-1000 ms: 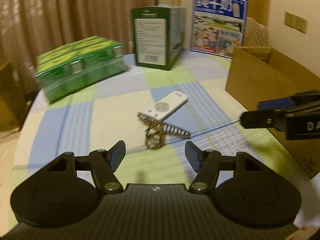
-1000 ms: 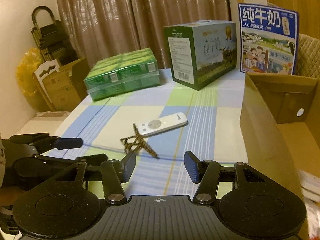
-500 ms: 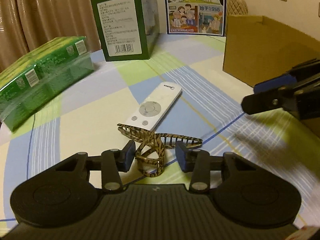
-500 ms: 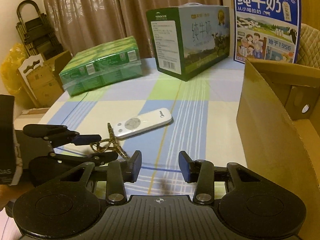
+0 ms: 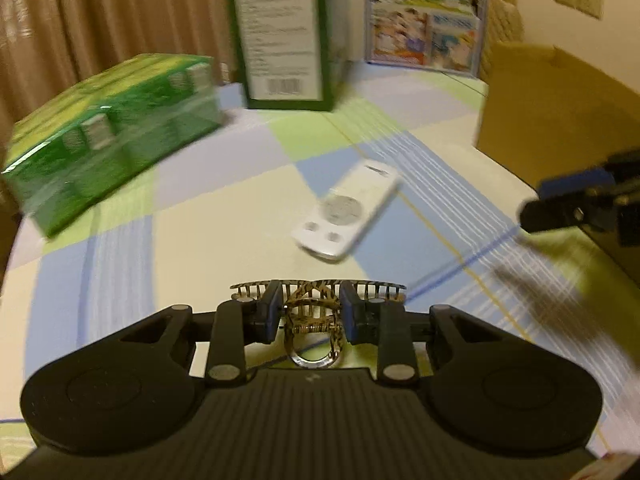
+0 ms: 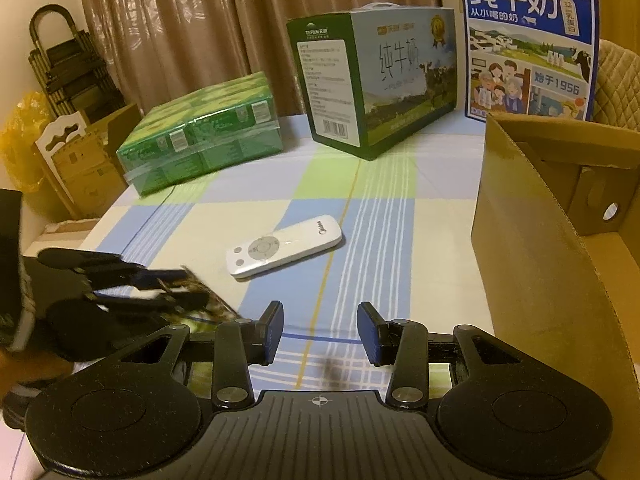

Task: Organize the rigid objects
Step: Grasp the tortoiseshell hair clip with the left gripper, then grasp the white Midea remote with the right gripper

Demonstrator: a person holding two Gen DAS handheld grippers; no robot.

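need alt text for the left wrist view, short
The left gripper has its jaws shut on a tortoiseshell hair claw over a checked tablecloth. A white remote lies just beyond; green cartons, a green box and a cardboard box stand farther back.

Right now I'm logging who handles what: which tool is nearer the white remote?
Right. The right tool sits open just short of the white remote, facing it. The left tool, shut on the hair claw clip, is farther back.
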